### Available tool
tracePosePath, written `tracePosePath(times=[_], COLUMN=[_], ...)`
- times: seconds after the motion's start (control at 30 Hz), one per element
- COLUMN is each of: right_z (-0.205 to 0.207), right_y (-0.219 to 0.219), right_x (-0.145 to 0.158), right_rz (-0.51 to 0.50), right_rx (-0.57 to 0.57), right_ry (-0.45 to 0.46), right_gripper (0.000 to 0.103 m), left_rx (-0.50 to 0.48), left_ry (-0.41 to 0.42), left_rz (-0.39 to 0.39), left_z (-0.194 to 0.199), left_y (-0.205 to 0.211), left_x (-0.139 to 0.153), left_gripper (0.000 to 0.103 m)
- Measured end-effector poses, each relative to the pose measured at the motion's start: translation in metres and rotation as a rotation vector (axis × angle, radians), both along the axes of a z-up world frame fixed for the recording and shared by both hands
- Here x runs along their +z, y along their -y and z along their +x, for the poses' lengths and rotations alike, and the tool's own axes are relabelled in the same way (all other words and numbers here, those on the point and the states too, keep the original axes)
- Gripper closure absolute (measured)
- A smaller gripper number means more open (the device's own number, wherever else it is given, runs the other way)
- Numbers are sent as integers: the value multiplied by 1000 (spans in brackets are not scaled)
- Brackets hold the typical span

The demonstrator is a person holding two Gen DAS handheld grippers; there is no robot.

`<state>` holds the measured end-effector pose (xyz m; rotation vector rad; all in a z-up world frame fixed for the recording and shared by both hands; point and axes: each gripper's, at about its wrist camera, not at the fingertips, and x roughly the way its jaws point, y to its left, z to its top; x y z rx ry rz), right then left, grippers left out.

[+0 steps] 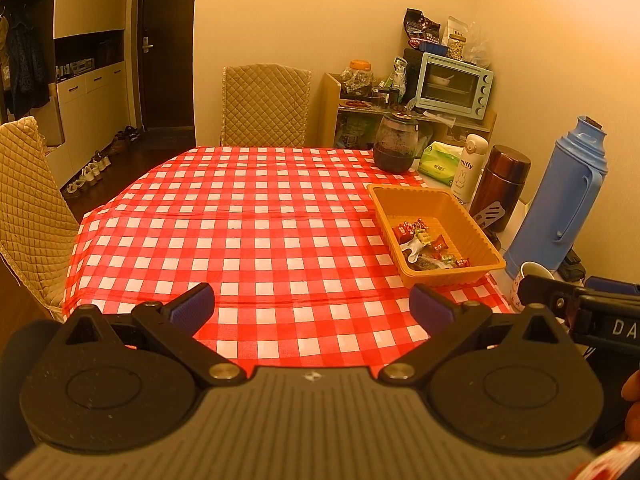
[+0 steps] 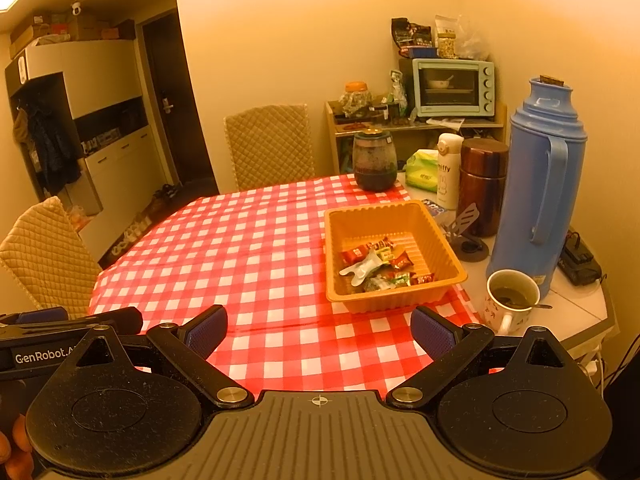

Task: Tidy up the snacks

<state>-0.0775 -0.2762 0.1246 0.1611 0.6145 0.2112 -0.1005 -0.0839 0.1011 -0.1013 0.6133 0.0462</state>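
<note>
Both tongs hang over the near edge of the tabletop (image 1: 248, 216), which wears a red-and-white checked cloth. The left tongs (image 1: 312, 308) are spread wide with nothing between their blue pads, and the right tongs (image 2: 319, 330) are spread just as wide and equally empty.

The wrapped snacks (image 2: 380, 264), small red, green and white packets, lie heaped in the near half of a ribbed orange plastic tray (image 2: 440, 240). The tray sits toward the right edge of the tabletop, on the cloth.

Just past the cloth's right border stand a tall blue plastic thermos flask (image 2: 536, 184), a dark brown metal flask (image 2: 482, 184) and a white printed bottle (image 2: 447, 168). A white patterned mug (image 2: 508, 300) holding a spoon stands near the tabletop's near right corner. A dark glass jar (image 2: 374, 160) stands at the far edge.
</note>
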Motion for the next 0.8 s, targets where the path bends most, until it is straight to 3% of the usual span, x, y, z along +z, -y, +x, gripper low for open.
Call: tracePosePath(times=[0.8], right_z=[3], right_y=[-2], right_x=[2], right_rz=[0], right_rx=[0], right_ry=[2], right_gripper=[6], left_rx=[-4], left_ry=[-2], left_rz=[-2], left_z=[1], left_y=[0], left_x=[1], left_gripper=[0])
